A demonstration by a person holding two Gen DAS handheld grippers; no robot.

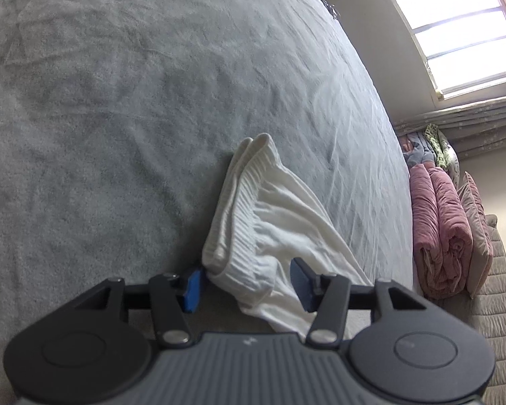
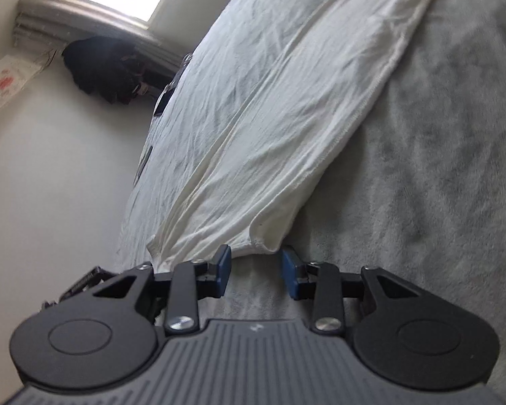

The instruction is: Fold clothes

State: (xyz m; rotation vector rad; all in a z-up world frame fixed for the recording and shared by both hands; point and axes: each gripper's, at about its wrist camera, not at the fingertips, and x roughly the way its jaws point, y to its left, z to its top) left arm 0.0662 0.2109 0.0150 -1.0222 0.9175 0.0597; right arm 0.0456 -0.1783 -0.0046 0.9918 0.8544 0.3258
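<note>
Left gripper (image 1: 248, 283): jaws apart, straddling the waistband (image 1: 239, 222) of the white trousers (image 1: 286, 222), not clamped. Right gripper (image 2: 254, 270): jaws apart, just short of the leg hem (image 2: 263, 239). The trousers lie lengthwise on the bed (image 1: 118, 101), legs apparently stacked. Judgement: one fold done; crosswise folds remain.

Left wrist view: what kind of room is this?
Likely a bedroom. White pants lie on a wide grey bed cover, rolled pink bedding is stacked beside it, and a curtained window sits behind.
</note>
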